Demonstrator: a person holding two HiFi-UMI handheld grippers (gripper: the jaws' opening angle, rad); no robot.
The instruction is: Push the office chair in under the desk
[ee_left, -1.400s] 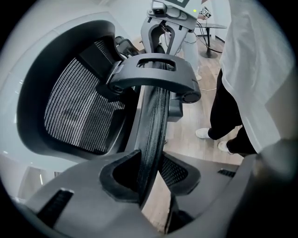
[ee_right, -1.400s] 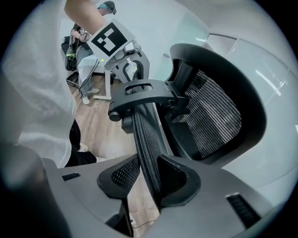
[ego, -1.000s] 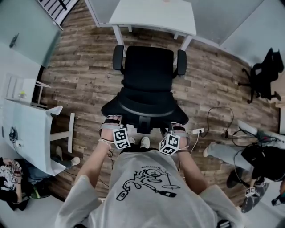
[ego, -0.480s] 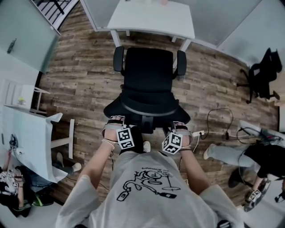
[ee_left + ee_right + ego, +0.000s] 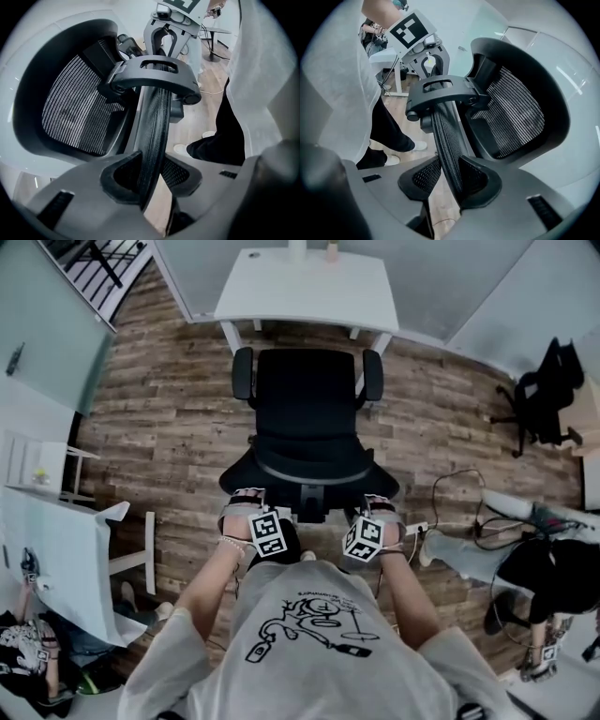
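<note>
The black mesh office chair stands on the wood floor with its seat facing the white desk and its backrest toward me. The armrest fronts are just short of the desk's front edge. My left gripper is shut on the left side of the backrest's top rim. My right gripper is shut on the right side. In the left gripper view the ribbed rim runs between the jaws of the left gripper. The right gripper view shows the same rim pinched in the right gripper.
A second white desk stands at the left. Another black chair is at the far right. A power strip and cables lie on the floor by my right foot. Seated people are at the right and lower left.
The chair has rolled forward toward the desk with both grippers still on its backrest. I have stepped forward behind it.
</note>
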